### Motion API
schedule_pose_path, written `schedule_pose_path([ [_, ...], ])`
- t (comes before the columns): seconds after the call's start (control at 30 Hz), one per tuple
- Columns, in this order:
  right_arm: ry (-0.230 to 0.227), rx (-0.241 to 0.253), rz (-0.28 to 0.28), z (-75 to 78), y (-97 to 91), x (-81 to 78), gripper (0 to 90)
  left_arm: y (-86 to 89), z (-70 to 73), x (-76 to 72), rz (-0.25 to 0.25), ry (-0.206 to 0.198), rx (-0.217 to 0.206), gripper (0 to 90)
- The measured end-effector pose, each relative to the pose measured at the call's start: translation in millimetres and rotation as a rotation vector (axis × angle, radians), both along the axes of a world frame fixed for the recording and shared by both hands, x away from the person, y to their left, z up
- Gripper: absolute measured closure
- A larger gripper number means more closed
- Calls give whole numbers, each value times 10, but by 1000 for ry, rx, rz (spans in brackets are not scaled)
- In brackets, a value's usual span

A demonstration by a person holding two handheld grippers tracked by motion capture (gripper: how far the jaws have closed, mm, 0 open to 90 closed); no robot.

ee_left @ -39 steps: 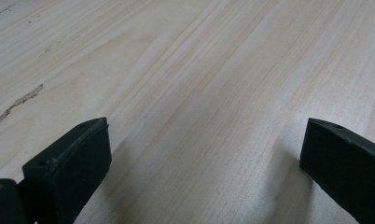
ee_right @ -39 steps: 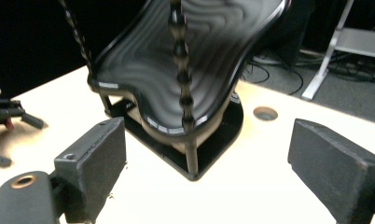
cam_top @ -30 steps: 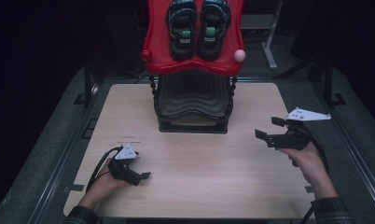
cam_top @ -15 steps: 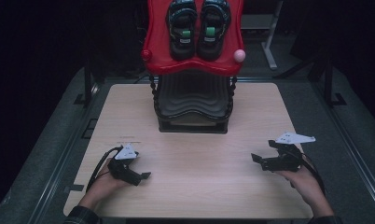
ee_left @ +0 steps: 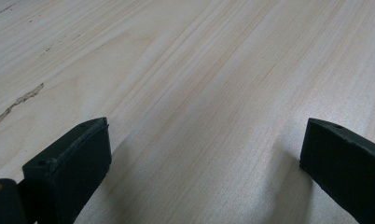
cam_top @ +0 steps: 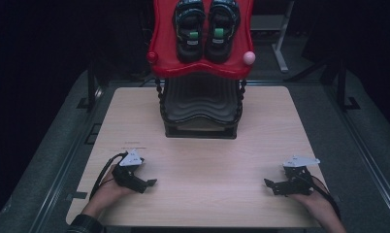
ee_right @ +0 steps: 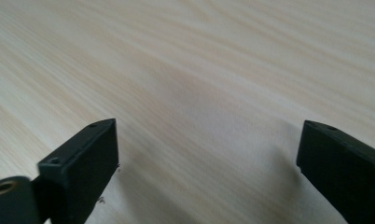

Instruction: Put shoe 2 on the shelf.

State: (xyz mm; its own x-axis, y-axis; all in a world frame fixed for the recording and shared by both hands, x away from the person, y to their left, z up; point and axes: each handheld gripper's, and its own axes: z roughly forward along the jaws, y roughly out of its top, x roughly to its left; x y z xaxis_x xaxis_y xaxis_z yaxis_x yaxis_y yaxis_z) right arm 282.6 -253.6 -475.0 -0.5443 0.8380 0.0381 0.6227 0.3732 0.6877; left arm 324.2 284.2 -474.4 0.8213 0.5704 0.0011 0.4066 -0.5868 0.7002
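Note:
My left gripper point(cam_top: 149, 183) rests low on the wooden table point(cam_top: 207, 160) near its front left corner, held by a hand, and points right. In the left gripper view its jaws point(ee_left: 204, 135) stand open over bare wood. My right gripper point(cam_top: 271, 187) sits near the front right corner, close to the tabletop, and points left. Its jaws point(ee_right: 209, 133) have just been opening and are wide apart with nothing between them.
At the table's far middle stands a black ribbed stand point(cam_top: 201, 107) bearing a red tray point(cam_top: 203, 53). A pair of black shoes point(cam_top: 206, 26) lies on the tray. A red knob point(cam_top: 152, 57) and a pink knob point(cam_top: 249, 58) sit at its corners. Dark floor surrounds the table.
My right gripper has come down from above the table's right side to just over the wood near the front right corner. The left gripper has stayed put.

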Motion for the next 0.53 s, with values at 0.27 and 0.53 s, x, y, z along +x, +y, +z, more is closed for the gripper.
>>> schedule_pose_path([
  [0.27, -20, 1, -1, -57, -11, -30, 19, 0, 0, -1, 0, -1, 0, 11],
  [0.53, -21, 1, -4, -57, -9, -31, 19, 0, -1, -1, 1, 0, -1, 11],
])
